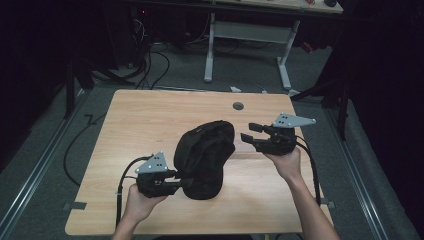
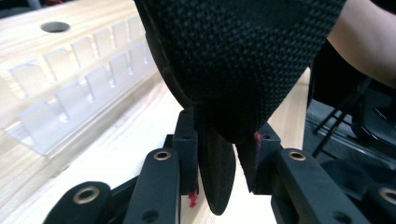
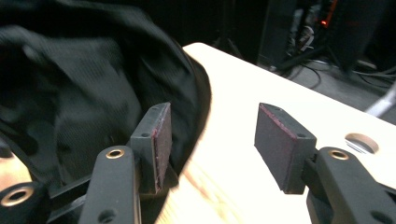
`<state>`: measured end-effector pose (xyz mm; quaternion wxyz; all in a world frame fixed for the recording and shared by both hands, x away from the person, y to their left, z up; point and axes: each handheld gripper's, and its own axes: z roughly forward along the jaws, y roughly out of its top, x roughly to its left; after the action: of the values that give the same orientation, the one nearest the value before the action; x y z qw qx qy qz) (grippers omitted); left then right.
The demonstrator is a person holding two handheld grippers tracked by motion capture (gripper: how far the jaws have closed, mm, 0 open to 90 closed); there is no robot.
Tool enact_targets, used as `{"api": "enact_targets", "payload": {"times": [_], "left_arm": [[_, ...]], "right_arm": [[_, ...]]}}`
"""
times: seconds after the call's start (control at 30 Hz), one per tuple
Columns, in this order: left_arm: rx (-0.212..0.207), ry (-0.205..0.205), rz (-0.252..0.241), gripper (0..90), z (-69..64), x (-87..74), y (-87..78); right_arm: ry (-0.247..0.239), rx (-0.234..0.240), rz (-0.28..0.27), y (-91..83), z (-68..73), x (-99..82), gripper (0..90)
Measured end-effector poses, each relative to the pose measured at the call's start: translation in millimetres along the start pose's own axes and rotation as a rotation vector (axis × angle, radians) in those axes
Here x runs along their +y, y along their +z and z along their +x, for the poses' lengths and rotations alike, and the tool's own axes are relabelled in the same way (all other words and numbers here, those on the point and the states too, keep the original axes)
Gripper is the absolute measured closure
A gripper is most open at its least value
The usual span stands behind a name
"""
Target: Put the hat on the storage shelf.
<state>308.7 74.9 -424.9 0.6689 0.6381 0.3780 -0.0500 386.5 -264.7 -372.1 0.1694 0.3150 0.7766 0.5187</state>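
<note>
A black fabric bag (image 1: 205, 155) lies crumpled in the middle of the wooden table (image 1: 140, 120). My left gripper (image 1: 182, 184) is at the bag's near left end, shut on a thick fold of its edge. In the left gripper view the woven fabric (image 2: 243, 60) runs down between the pads of the left gripper (image 2: 224, 140), which press on it from both sides. My right gripper (image 1: 248, 132) stands open just right of the bag's far end. In the right gripper view the bag (image 3: 70, 84) lies beside one pad, and bare wood shows between the jaws of the right gripper (image 3: 210, 140).
A round cable hole (image 1: 238, 106) sits in the table top behind the bag. Beyond the far edge stand the white legs of another table (image 1: 247, 32), with cables on the floor (image 1: 155, 60). Bare wood surrounds the bag on all sides.
</note>
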Motion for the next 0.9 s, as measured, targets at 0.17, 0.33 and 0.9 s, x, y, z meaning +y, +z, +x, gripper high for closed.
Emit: {"api": "enact_targets", "payload": {"times": [0.17, 0.33, 0.9], "left_arm": [[0.018, -0.004, -0.028, 70.8, -0.4, 3.0, -4.0], [0.045, -0.008, -0.074, 70.7, -0.6, 6.5, -7.0], [0.102, -0.015, -0.168, 70.7, 2.7, 17.7, -10.7]], "right_arm": [[0.036, -0.048, 0.043, -3.3, 1.3, -10.3, 47.0], [0.102, -0.081, 0.089, -9.4, 3.9, -40.1, 47.6], [0.154, -0.258, 0.286, 7.2, 7.0, -145.1, 46.7]]}}
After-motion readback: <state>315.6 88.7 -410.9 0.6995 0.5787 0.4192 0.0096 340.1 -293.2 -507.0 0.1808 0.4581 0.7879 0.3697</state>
